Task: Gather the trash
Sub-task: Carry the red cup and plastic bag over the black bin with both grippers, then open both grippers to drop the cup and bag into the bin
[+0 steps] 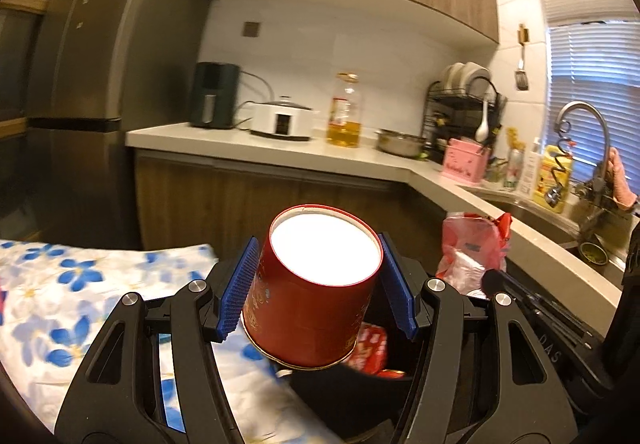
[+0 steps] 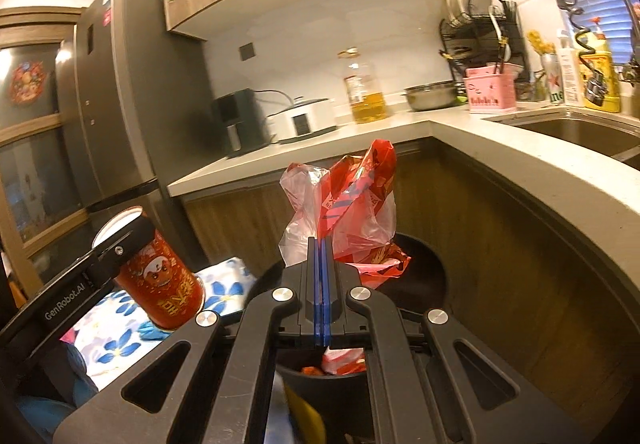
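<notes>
A red cylindrical can [image 1: 308, 308] with a white end sits between the blue pads of my left gripper [image 1: 318, 244], which is shut on its sides. In the right wrist view the same can [image 2: 160, 280] shows at the left, with one black finger [image 2: 120, 248] of the left gripper across it. My right gripper [image 2: 322, 244] is shut on a crumpled red and clear plastic bag [image 2: 352, 203], which also shows to the right of the can in the left wrist view [image 1: 472, 248]. Both hang over a black bin [image 2: 424, 244] holding red wrappers [image 1: 370, 348].
A blue-flowered cloth [image 1: 60, 284] covers the surface left of the bin. An L-shaped counter [image 2: 500, 163] wraps behind and to the right, bearing an oil bottle [image 1: 344, 111], a white cooker [image 1: 280, 119], a dish rack and a sink [image 2: 580, 131]. A dark fridge [image 1: 100, 43] stands at the left.
</notes>
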